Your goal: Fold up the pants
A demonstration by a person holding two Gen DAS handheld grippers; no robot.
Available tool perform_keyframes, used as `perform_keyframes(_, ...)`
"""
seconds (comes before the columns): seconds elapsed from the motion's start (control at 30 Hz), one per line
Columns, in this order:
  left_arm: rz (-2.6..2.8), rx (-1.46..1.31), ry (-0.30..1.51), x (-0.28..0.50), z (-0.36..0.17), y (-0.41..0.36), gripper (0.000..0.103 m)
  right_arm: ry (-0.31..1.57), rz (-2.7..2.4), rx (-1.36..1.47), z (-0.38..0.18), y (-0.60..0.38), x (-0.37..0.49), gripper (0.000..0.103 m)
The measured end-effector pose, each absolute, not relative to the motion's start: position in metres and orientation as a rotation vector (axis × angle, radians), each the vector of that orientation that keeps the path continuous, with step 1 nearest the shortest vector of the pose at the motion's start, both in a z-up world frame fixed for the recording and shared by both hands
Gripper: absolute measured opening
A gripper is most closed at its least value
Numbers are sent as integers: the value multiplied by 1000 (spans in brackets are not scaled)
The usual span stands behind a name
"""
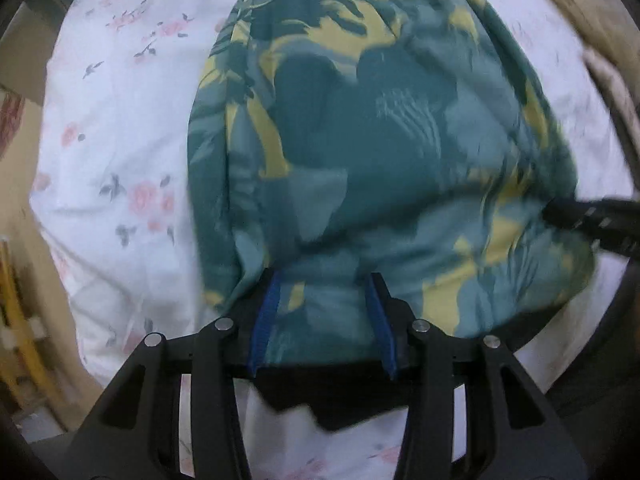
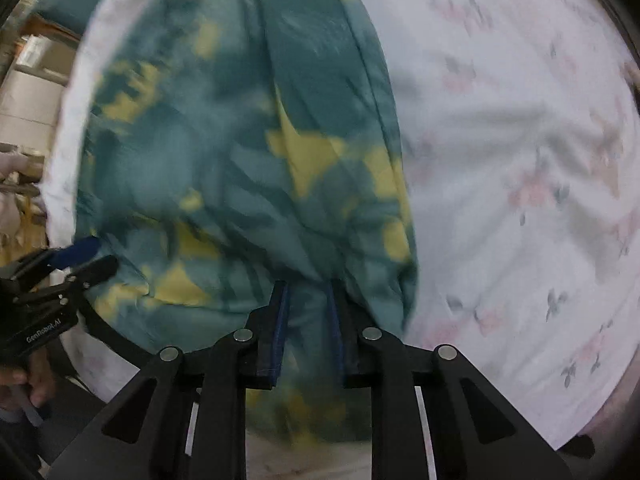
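Observation:
The pants [image 1: 372, 132] are teal with yellow and dark leaf print and lie stretched away from me on a white floral sheet [image 1: 120, 152]. My left gripper [image 1: 324, 280] has its blue-padded fingers closed on the near edge of the fabric. My right gripper [image 2: 306, 288] also grips the near edge of the pants [image 2: 240, 140]. The right gripper shows at the right edge of the left wrist view [image 1: 592, 220]. The left gripper shows at the left of the right wrist view [image 2: 80, 260]. Both views are blurred by motion.
The floral sheet [image 2: 520, 160] covers a bed or table. Wooden and cardboard-coloured furniture [image 1: 16, 240] stands beyond the left edge. Shelving with pale boxes [image 2: 28, 92] is at the far left in the right wrist view. A hand [image 2: 28, 380] holds the left gripper.

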State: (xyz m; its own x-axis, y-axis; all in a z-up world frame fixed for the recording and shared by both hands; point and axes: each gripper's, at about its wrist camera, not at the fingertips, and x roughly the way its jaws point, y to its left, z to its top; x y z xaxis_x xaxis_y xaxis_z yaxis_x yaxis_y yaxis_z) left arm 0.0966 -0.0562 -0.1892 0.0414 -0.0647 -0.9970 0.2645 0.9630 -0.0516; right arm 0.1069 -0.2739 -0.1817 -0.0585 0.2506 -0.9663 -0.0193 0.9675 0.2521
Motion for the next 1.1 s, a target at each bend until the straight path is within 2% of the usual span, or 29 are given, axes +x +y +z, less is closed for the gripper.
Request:
perform_keyframes(0.17, -253, 201, 1514, 77, -178, -56, 40, 1620, 220, 119, -160, -280, 89, 17)
perform_keyframes(0.23, -269, 129, 1445, 76, -159, -54, 40, 1546, 265, 160, -142, -281, 90, 23)
perform_keyframes(0.3, -292, 95, 1358, 78, -144, -56, 40, 1435, 333, 214, -123, -278, 96, 23)
perform_keyframes(0.4, -282, 111, 1262, 87, -138, -66, 40, 1381, 367, 240, -122, -269, 111, 23)
perform_keyframes(0.63, -214, 140, 1421, 105, -182, -55, 41, 1489, 320, 171, -171, -248, 130, 22)
perform_keyframes(0.67, -216, 152, 1421, 103, -182, -53, 43, 1529, 298, 146, -180, -249, 129, 16)
perform_keyframes(0.9, -190, 97, 1465, 92, -168, -43, 43, 1582, 291, 289, -168, -286, 113, 17)
perform_keyframes(0.93, -195, 71, 1458, 93, -162, -40, 43, 1553, 306, 320, -160, -290, 114, 22)
perform_keyframes(1.0, -196, 22, 1423, 96, -146, -34, 47, 1485, 328, 372, -146, -299, 119, 23)
perform_keyframes(1.07, -180, -18, 1396, 104, -132, -26, 58, 1418, 351, 439, -131, -309, 130, 25)
perform_keyframes(1.1, -172, -43, 1383, 111, -124, -19, 59, 1392, 356, 465, -125, -315, 136, 26)
